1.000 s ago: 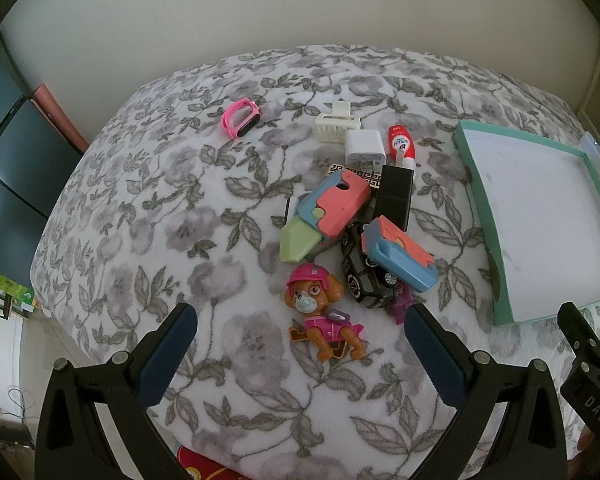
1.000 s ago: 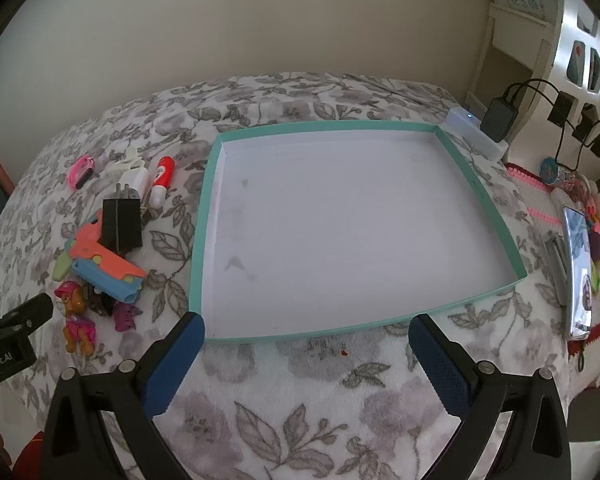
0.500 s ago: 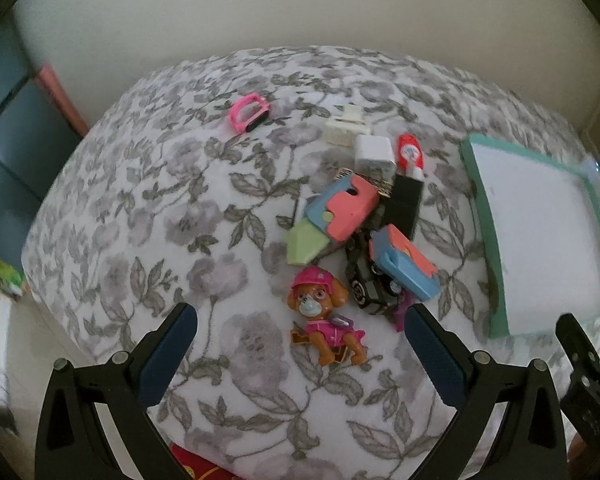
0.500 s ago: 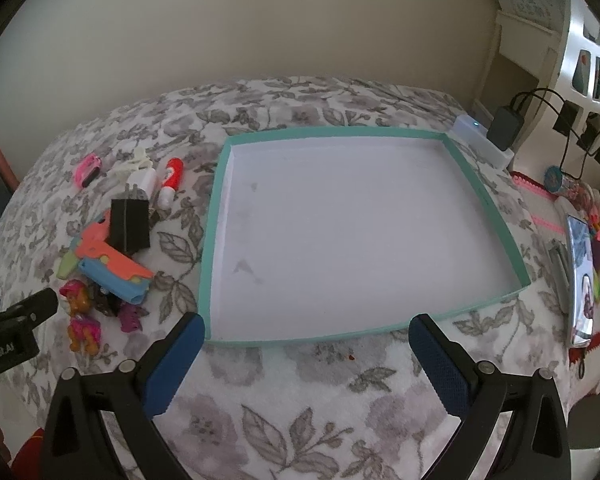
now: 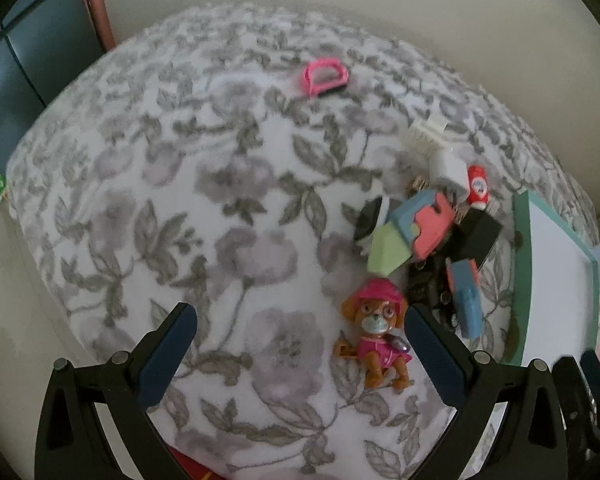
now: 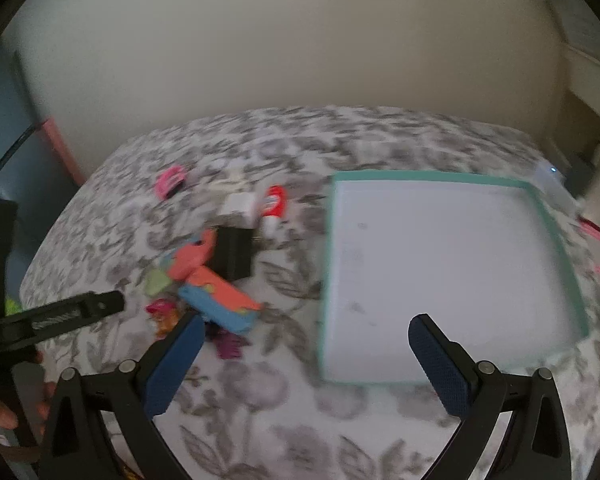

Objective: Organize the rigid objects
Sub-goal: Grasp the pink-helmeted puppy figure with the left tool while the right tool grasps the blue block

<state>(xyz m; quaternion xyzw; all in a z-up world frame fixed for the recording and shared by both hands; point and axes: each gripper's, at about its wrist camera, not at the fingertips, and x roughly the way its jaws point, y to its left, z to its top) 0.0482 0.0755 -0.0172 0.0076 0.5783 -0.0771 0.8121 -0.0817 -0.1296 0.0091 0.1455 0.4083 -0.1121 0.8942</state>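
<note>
The left claw [image 5: 300,332] is spread wide and holds nothing. It hangs over a bed with a gray flower cover [image 5: 204,208]. A little toy puppy [image 5: 374,336] in a pink hat and pink clothes lies on the cover just inside the claw's right finger [image 5: 432,356], close to it, but I cannot tell if they touch. Just past the puppy, farther from the claw, is a heap of toys. In the heap there is a puzzle block [image 5: 412,232] in green, blue and coral, a blue and coral block [image 5: 466,296] lying to its right, a black box [image 5: 480,232], a white plug [image 5: 446,168] and a small red and white bottle [image 5: 477,192]. A white comb-like piece [image 5: 428,132] sits a bit farther off. A pink ring toy [image 5: 324,78] lies alone, far ahead of the claw. To the right of the heap is a flat tray with a green rim [image 5: 520,272] and a white inside.

The right claw [image 6: 306,354] is spread wide too, with nothing in it. The tray [image 6: 556,248] lies just ahead of its right finger, and nothing is in the tray. The toy heap is ahead of its left finger [image 6: 176,364], and the blue and coral block [image 6: 220,300] is nearest to that finger. This view is blurry.
</note>
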